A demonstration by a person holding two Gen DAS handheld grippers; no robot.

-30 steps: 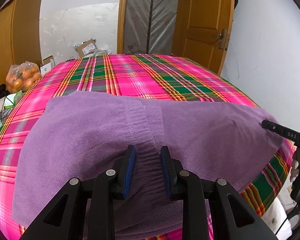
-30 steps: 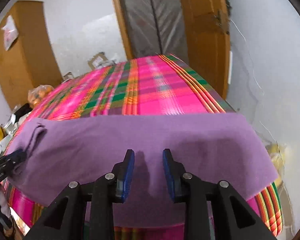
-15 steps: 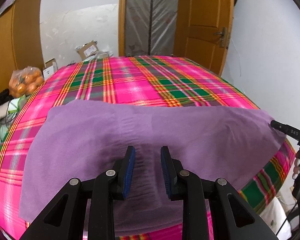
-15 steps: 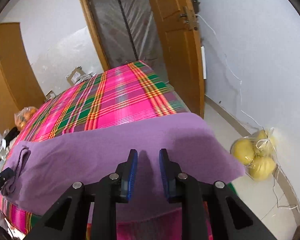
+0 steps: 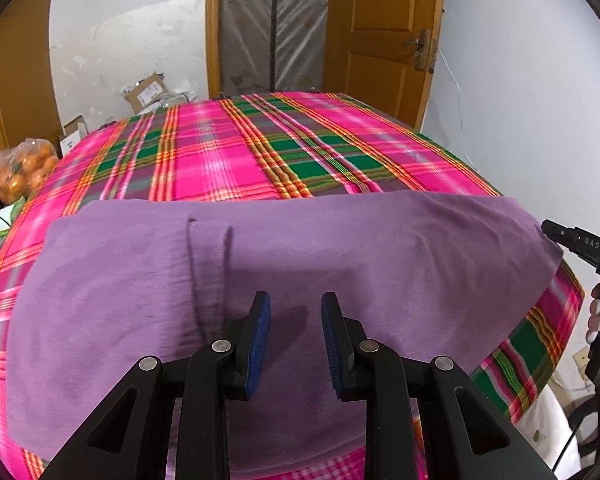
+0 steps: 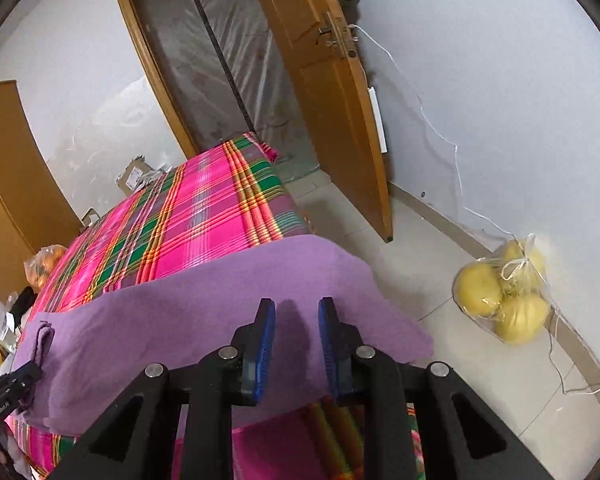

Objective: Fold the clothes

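Over the purple garment (image 5: pixel 340 248), both grippers' fingers (image 5: pixel 260 332) tilt downward.

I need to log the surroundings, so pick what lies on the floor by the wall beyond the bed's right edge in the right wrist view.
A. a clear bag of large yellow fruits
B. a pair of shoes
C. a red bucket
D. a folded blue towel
A: the clear bag of yellow fruits sits on the tiled floor against the wall, beside the open wooden door.

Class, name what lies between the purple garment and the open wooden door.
Plaid bedsheet alone between purple garment and wooden door, in the left wrist view.
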